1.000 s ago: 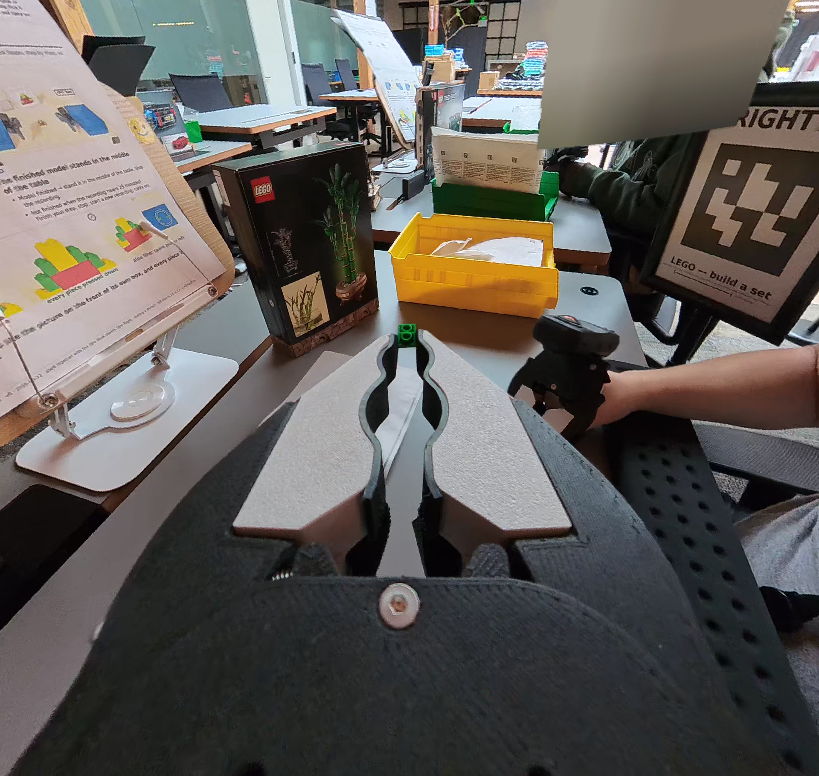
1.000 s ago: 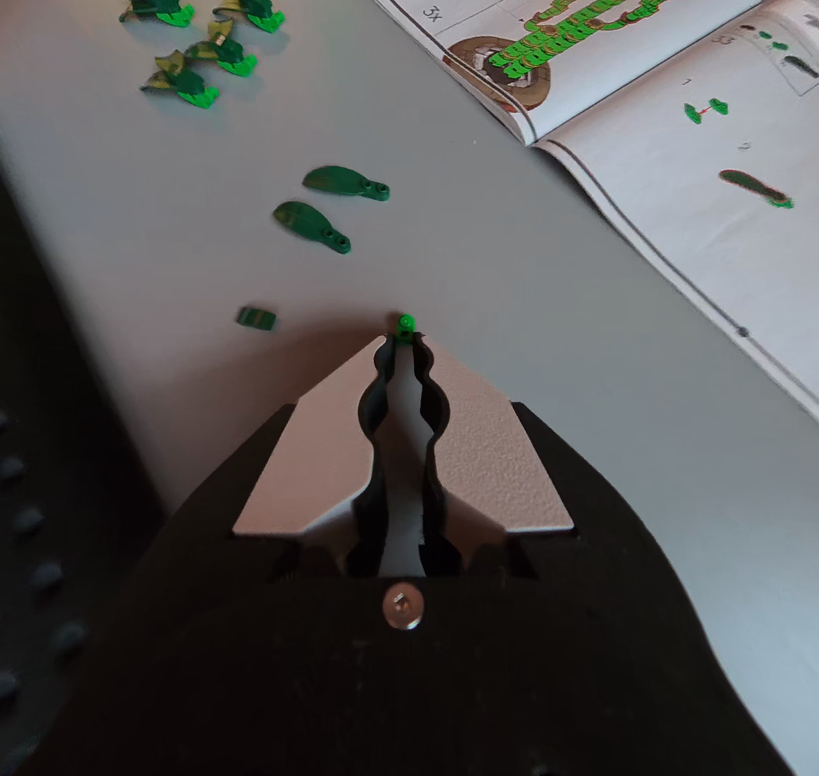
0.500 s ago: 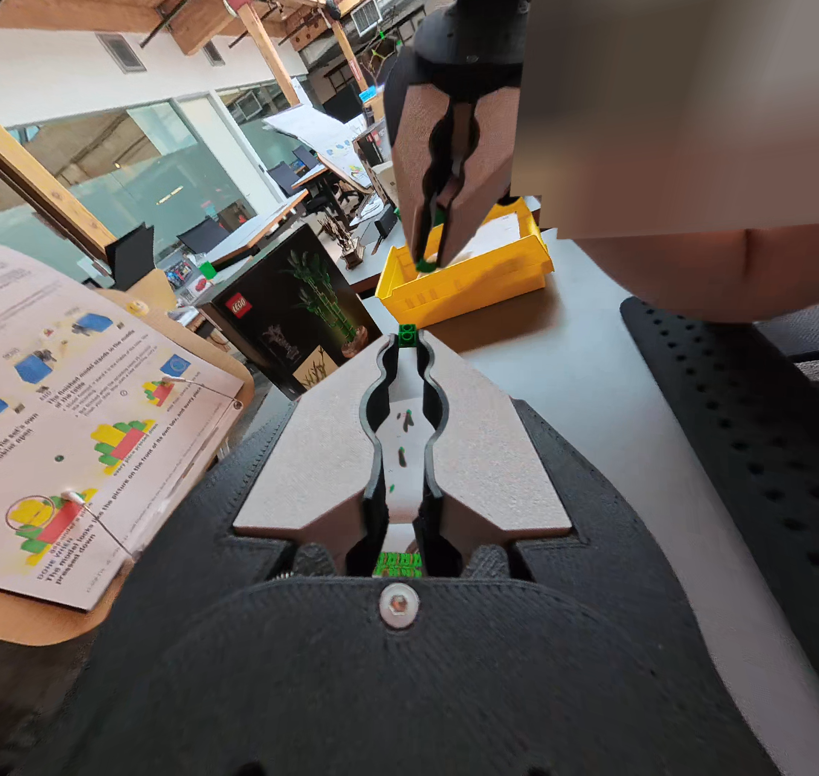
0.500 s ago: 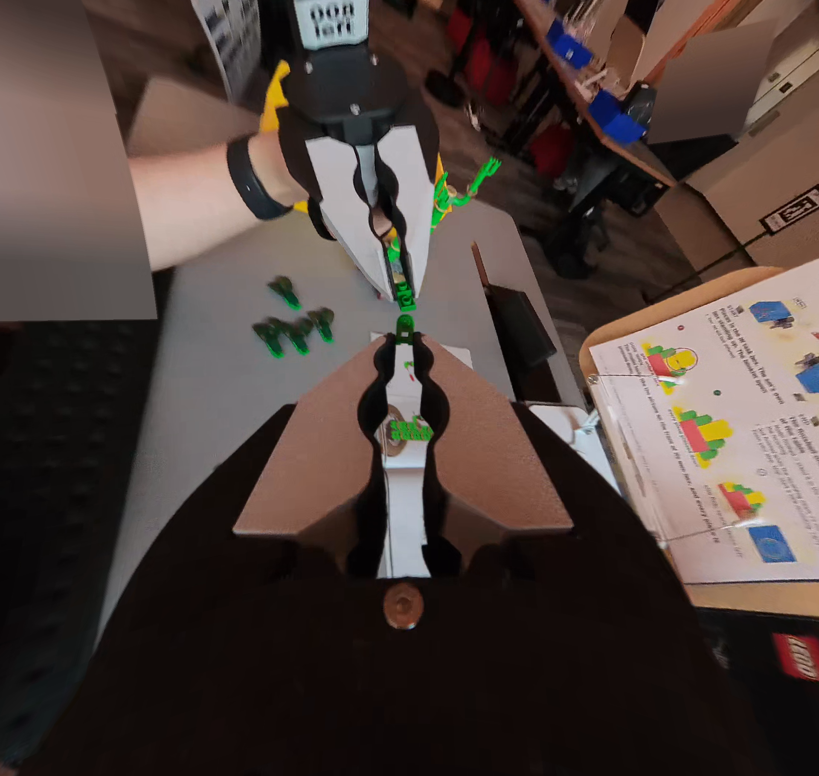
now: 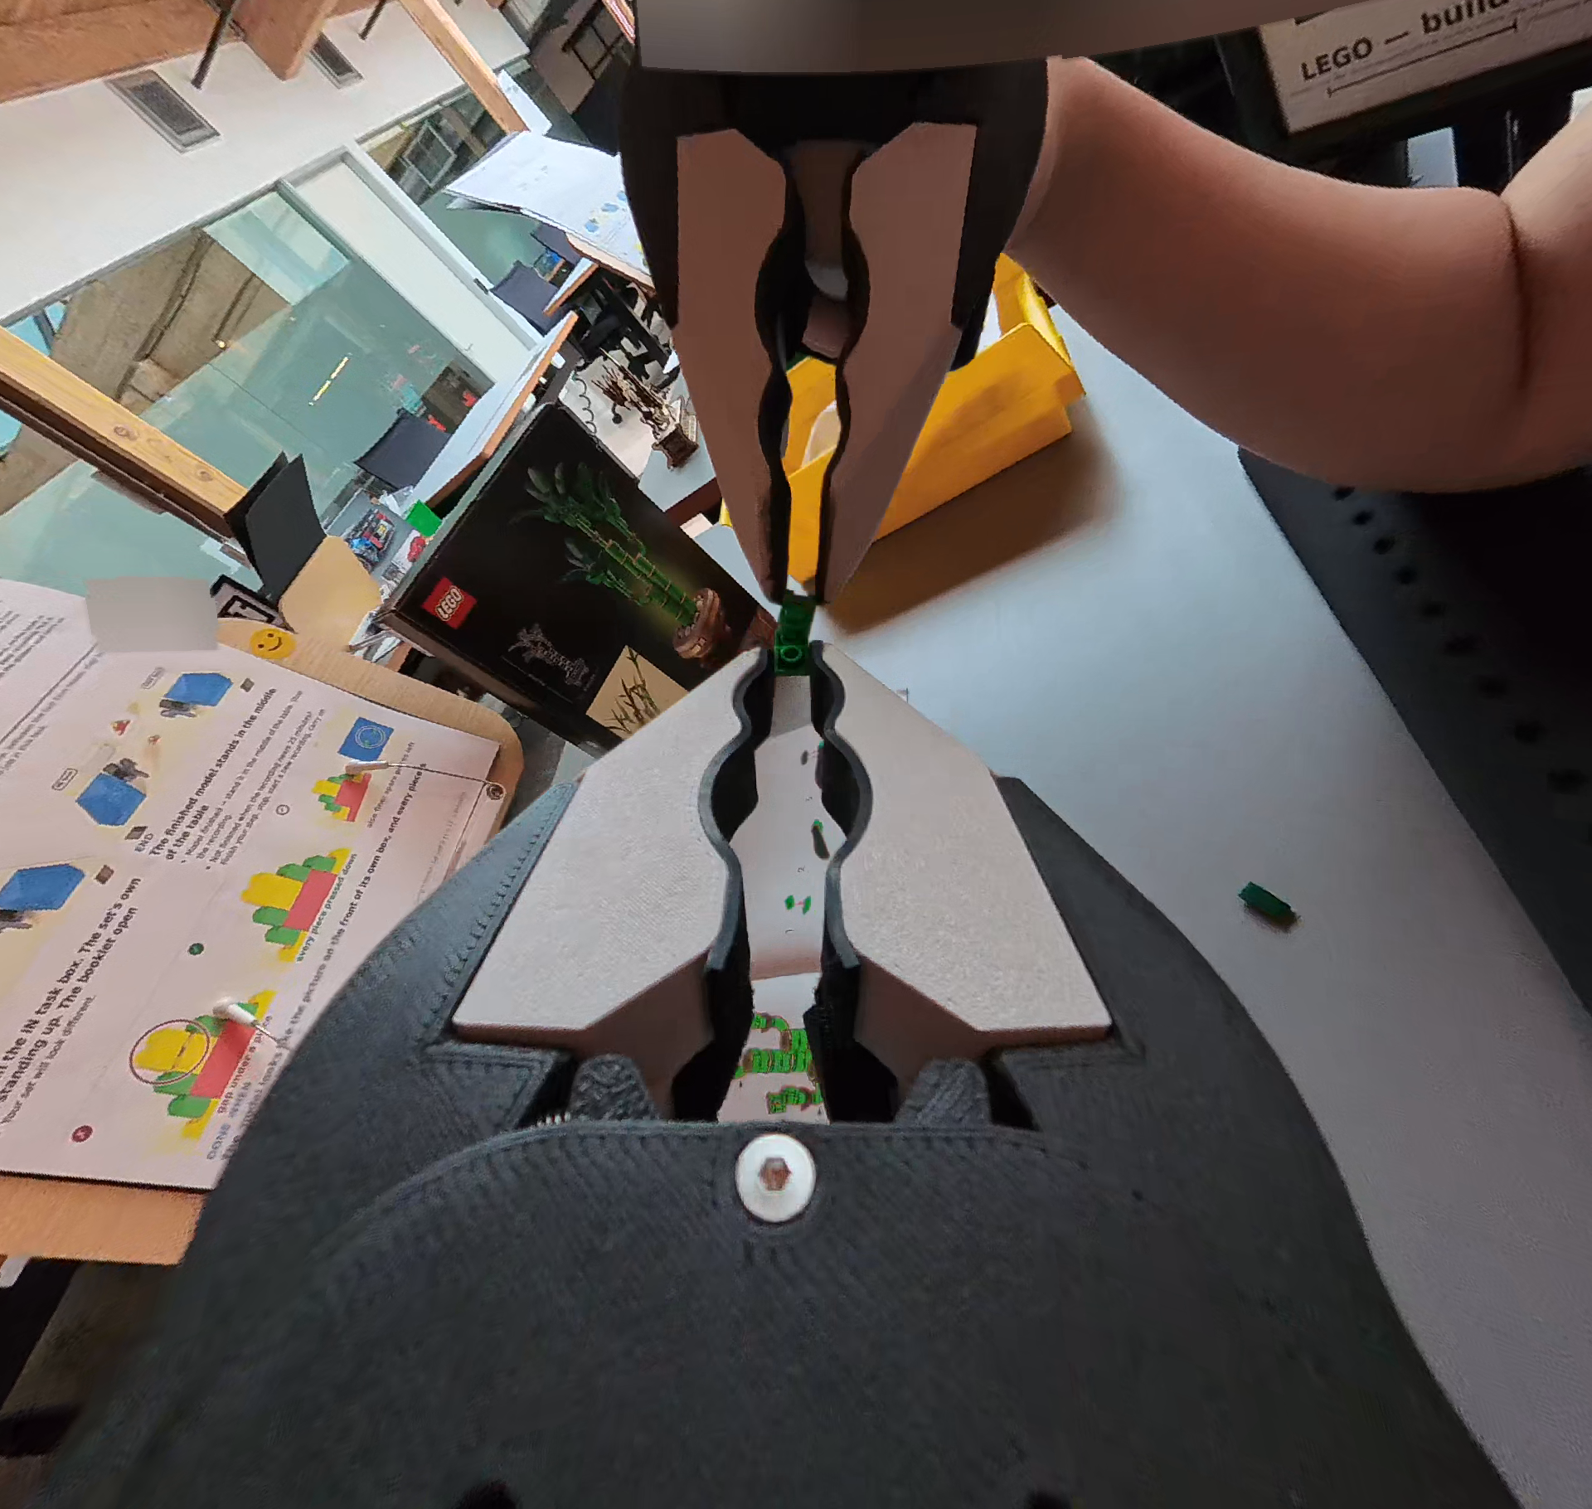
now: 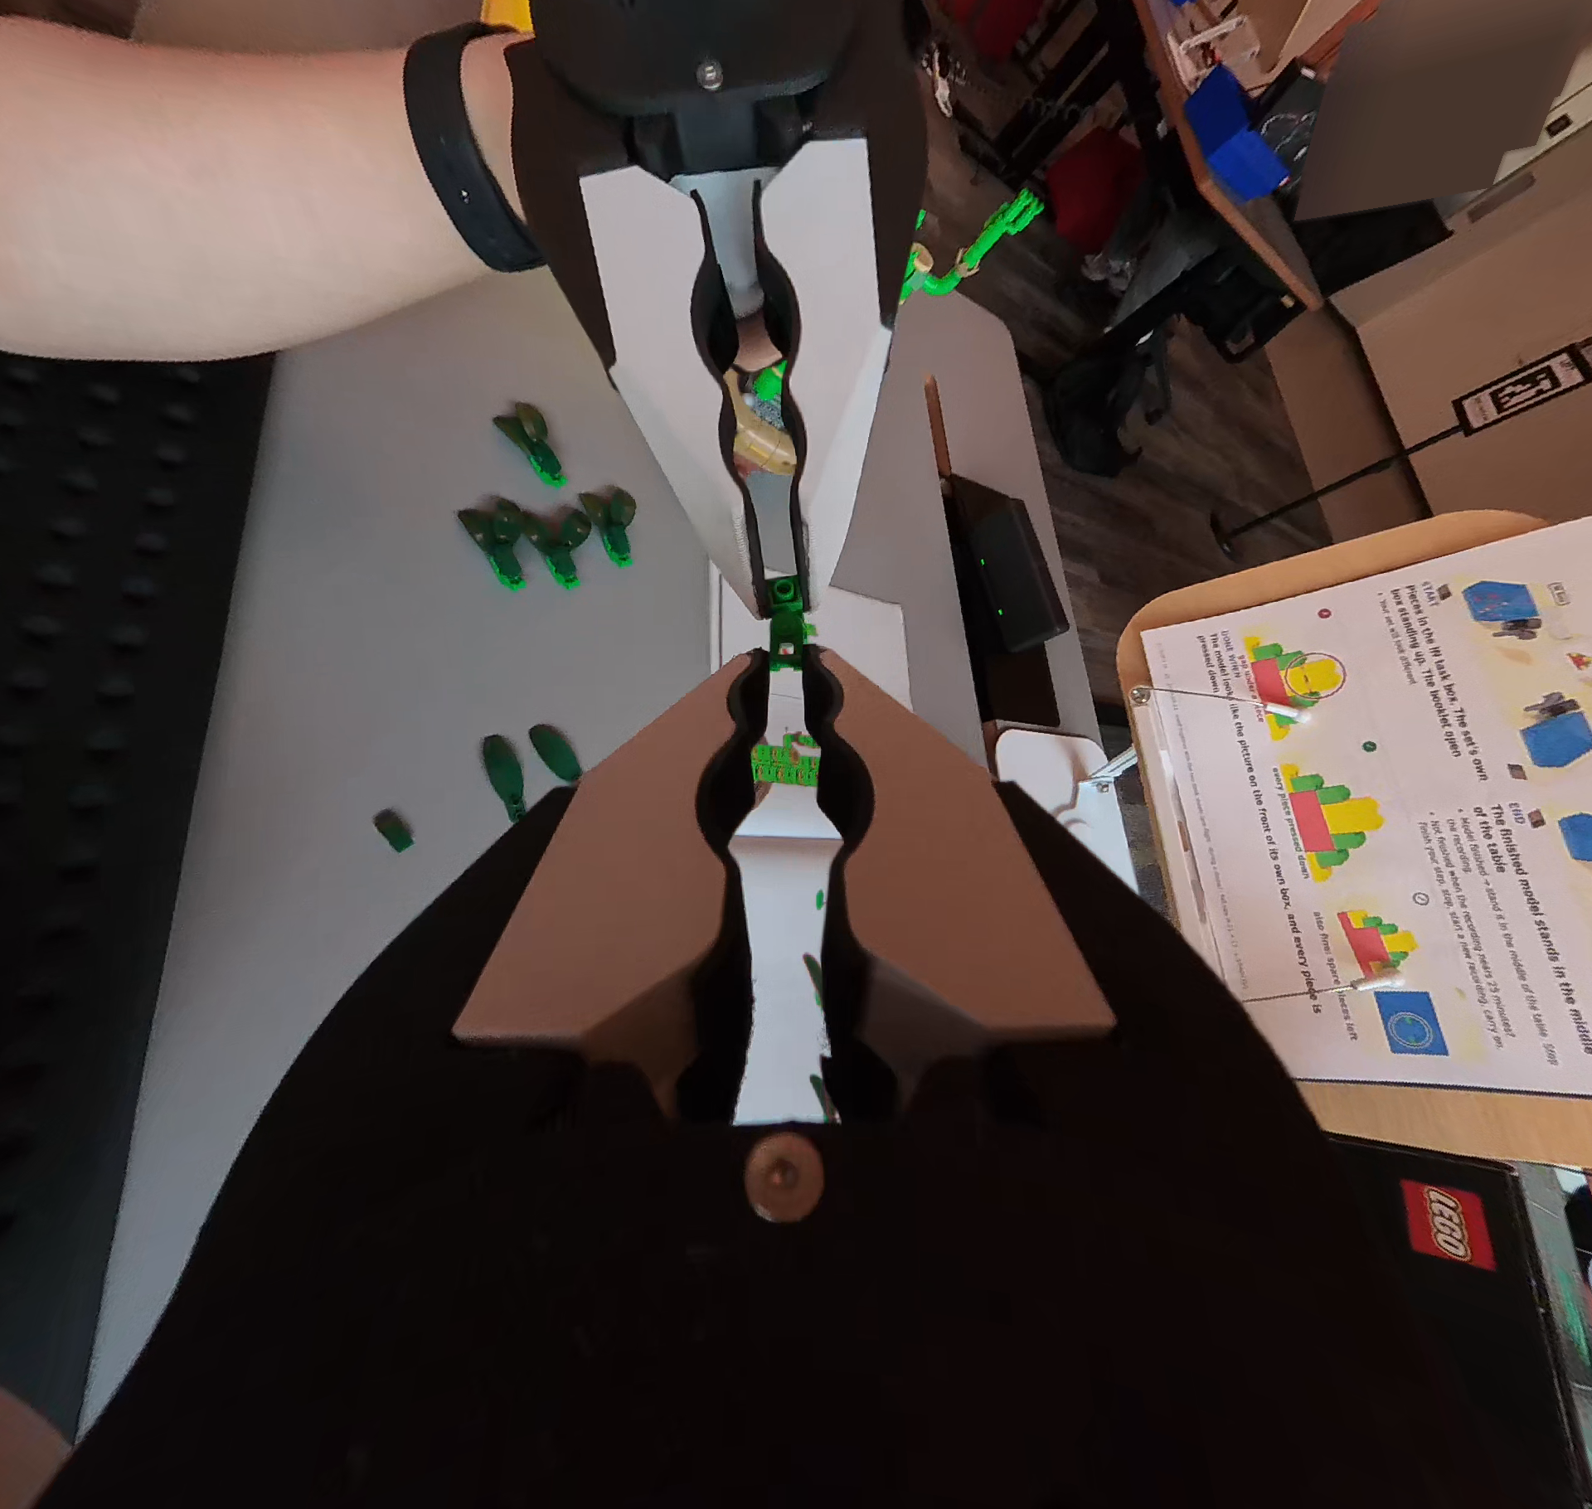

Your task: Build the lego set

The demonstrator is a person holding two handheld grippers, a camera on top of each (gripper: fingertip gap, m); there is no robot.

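While both pinch small green pieces, the left gripper (image 5: 791, 665) and right gripper (image 6: 784, 656) meet tip-to-tip.

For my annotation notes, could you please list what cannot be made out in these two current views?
- Join between the two small green pieces: both views, too small, pinched by left gripper and right gripper.
- Instruction booklet: right wrist view, only slivers show between the fingers.
- Built bamboo model: right wrist view, mostly behind the left gripper.
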